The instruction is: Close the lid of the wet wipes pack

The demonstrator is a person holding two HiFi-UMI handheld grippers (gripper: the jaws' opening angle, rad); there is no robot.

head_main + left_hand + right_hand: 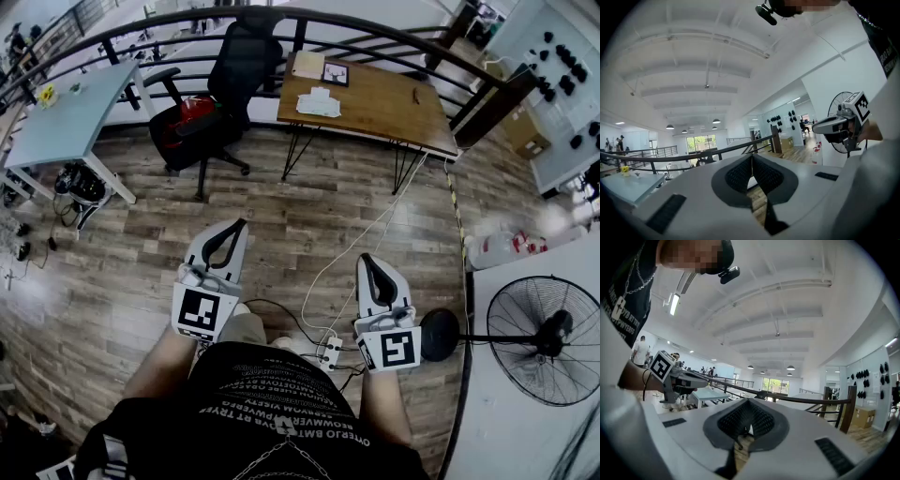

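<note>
I stand on a wood floor with both grippers held out level in front of me. In the head view my left gripper (pixel 240 227) is shut and empty, and so is my right gripper (pixel 365 260). The left gripper view shows the left gripper's (pixel 751 158) jaws meeting at the tip with nothing between them. It is the same for the right gripper (pixel 747 404) in its own view. A white pack-like thing (pixel 319 101) lies on the wooden table (pixel 384 111) far ahead. I cannot tell whether it is the wet wipes pack.
A black office chair (pixel 220 89) stands ahead to the left, beside a pale table (pixel 66 122). A curved railing (pixel 281 17) runs behind both tables. A standing fan (pixel 544 342) is at my right. A power strip (pixel 328 352) with cables lies at my feet.
</note>
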